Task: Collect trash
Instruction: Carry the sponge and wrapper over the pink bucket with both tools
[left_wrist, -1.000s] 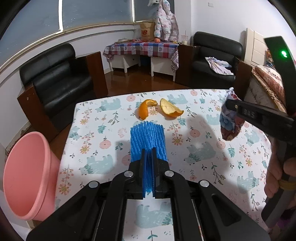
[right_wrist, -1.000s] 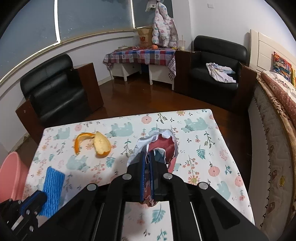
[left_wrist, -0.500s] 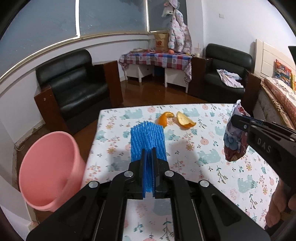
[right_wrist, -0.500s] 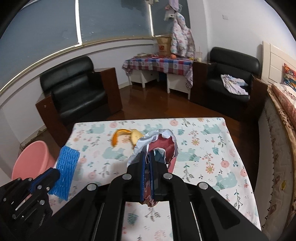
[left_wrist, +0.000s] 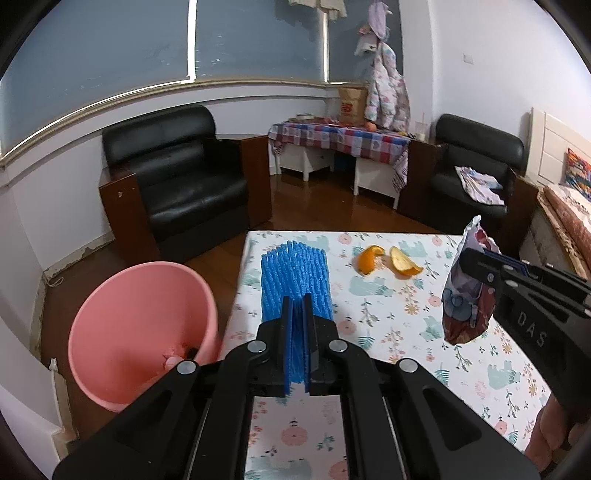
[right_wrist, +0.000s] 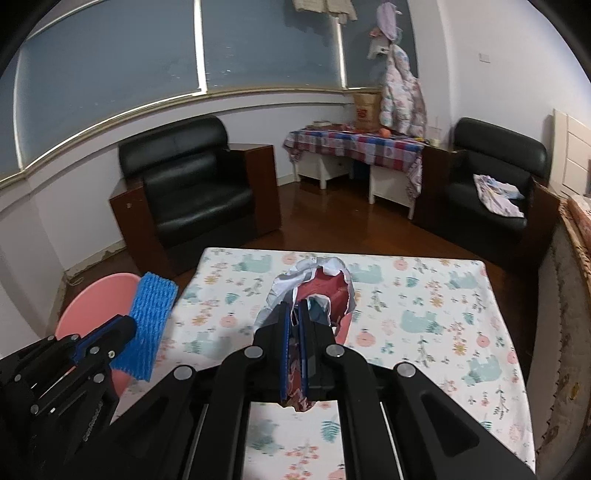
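Observation:
My left gripper (left_wrist: 295, 306) is shut on a blue foam fruit net (left_wrist: 293, 275), held above the table's left edge. The same blue foam fruit net (right_wrist: 151, 314) shows at the left of the right wrist view, in front of the pink bin. My right gripper (right_wrist: 293, 314) is shut on a torn snack wrapper (right_wrist: 321, 288), red inside and silver outside. That snack wrapper (left_wrist: 467, 291) hangs over the table at the right of the left wrist view. Two orange peels (left_wrist: 388, 260) lie on the floral tablecloth (left_wrist: 388, 325). A pink bin (left_wrist: 136, 325) stands on the floor left of the table.
Some small scraps lie in the bottom of the pink bin. A black armchair (left_wrist: 177, 181) stands beyond the bin, another armchair (left_wrist: 476, 173) at the far right. A checked-cloth side table (left_wrist: 343, 136) is at the back wall. A bed edge (right_wrist: 569, 258) runs along the right.
Both grippers have risen and swung left with their loads still gripped. The pink bin has come further into the left wrist view, and the blue net now hangs near the table's left edge.

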